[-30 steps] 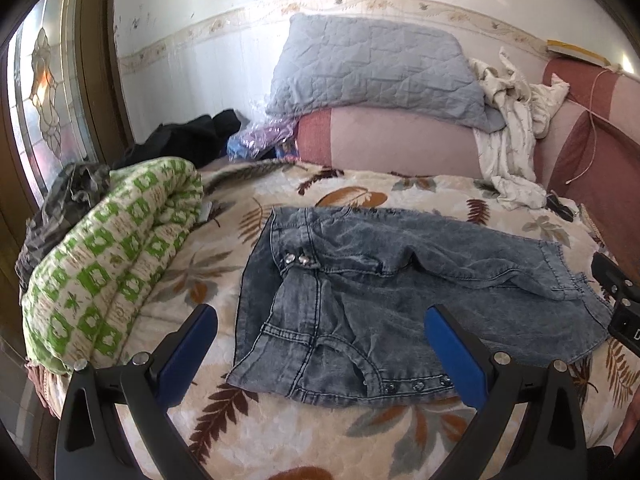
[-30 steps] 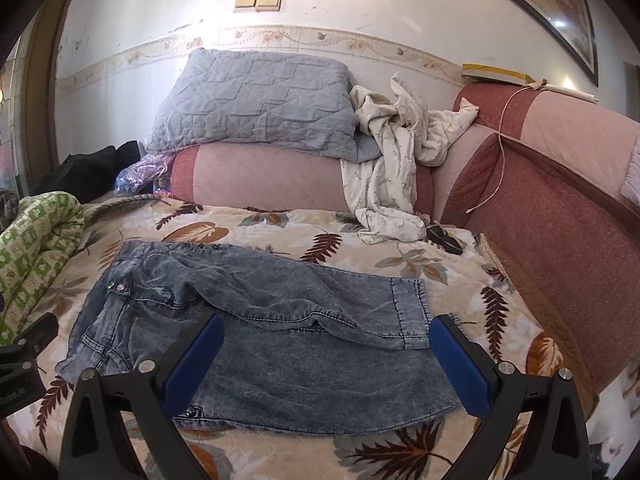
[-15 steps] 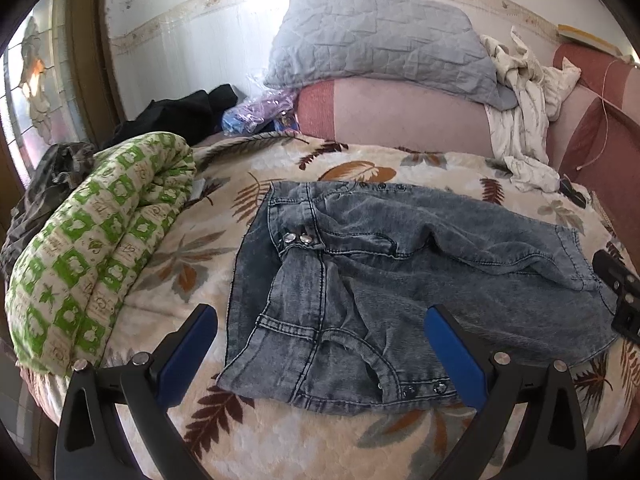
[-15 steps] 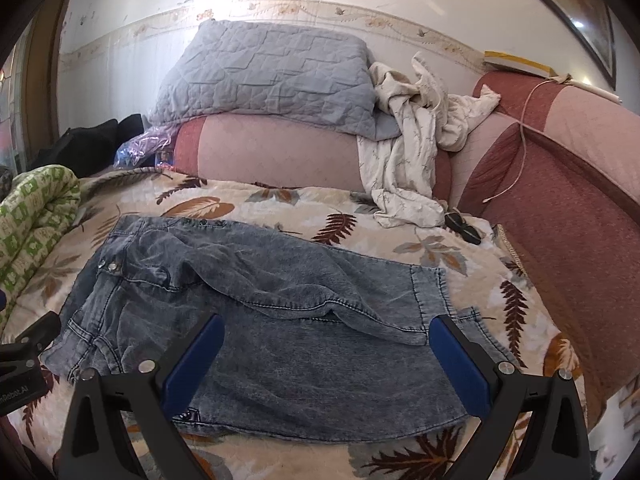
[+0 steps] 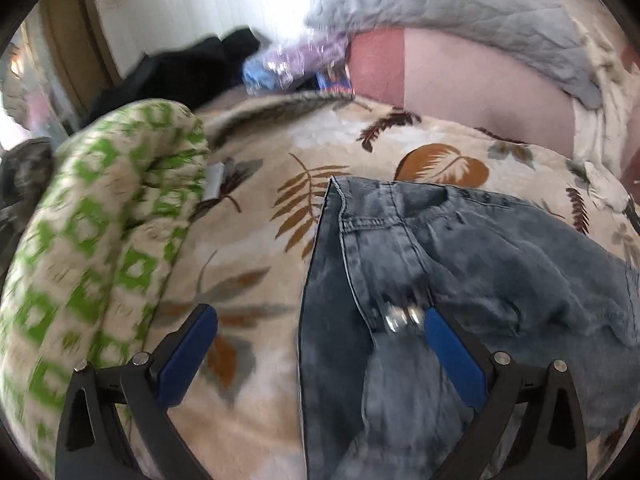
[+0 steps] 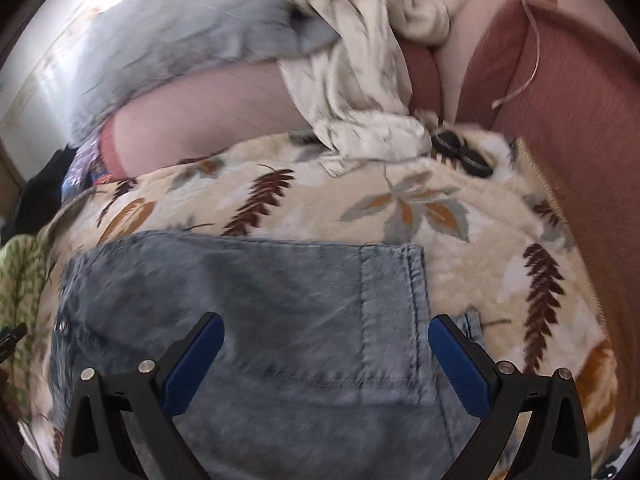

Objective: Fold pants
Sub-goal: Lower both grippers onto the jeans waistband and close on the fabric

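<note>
Grey-blue denim pants [image 5: 460, 264] lie flat on a leaf-patterned bedspread [image 5: 256, 240]. In the left wrist view my left gripper [image 5: 320, 320] is open and low over the waistband end, its right finger beside the metal fly buttons [image 5: 402, 314]. In the right wrist view the pants [image 6: 260, 300] show their leg end with a stitched hem [image 6: 394, 320]. My right gripper [image 6: 326, 330] is open and low over that hem, holding nothing.
A rolled green-and-white quilt [image 5: 92, 248] lies at the left of the bed. A grey pillow [image 6: 180, 28] and crumpled white clothes [image 6: 360, 92] rest on the pink-red sofa back [image 6: 560, 100]. A black object [image 6: 460, 150] lies near the far right corner.
Both grippers have dropped down and forward close to the pants, the left toward the waistband, the right toward the leg hem. Both stay open. The pants have not moved.
</note>
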### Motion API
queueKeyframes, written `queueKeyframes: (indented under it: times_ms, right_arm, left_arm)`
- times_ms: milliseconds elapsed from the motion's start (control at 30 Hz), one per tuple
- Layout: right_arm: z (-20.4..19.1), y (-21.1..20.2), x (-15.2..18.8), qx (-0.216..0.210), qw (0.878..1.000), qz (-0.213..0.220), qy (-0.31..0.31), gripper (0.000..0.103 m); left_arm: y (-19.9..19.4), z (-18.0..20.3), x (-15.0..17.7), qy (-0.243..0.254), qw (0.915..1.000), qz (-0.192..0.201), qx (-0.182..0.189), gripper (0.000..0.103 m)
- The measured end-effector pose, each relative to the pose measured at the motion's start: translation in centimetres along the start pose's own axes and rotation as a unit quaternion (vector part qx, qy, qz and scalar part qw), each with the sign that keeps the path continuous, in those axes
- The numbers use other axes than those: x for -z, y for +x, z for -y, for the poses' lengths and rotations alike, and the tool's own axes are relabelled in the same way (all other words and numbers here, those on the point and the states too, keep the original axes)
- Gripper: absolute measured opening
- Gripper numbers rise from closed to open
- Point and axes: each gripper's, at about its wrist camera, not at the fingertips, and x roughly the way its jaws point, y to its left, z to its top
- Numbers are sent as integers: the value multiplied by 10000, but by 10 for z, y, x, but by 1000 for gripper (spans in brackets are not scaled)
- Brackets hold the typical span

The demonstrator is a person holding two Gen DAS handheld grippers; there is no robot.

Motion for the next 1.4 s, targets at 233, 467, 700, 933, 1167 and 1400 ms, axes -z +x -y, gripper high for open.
queueKeyframes:
  times_ms: [233, 467, 700, 933, 1167, 1400]
  right_arm:
    - [56, 63, -29, -235, 9940, -565, 911, 103]
    - [64, 80, -38, -246, 9943, -531, 891, 103]
    - [62, 95, -35, -266, 9948, -592, 783, 103]
    - [68, 99, -28, -309, 9943, -586, 836, 103]
    - [74, 107, -26, -257, 9942, -633, 828, 102]
    - [70, 107, -30, -287, 9951, -683, 658, 96]
  left_arm:
    - [62, -26, -51, -262, 9982, -477, 239, 103]
    - [94, -48, -82, -752, 9947, -652, 240, 103]
    - [106, -18, -103, -728, 9930, -790, 484, 95]
    - [130, -3, -110, -832, 9904, -1050, 347, 76]
    - [151, 3, -106, -936, 9851, -1311, 601, 74]
    - [161, 12, -104, -1042, 9808, -1386, 892, 38]
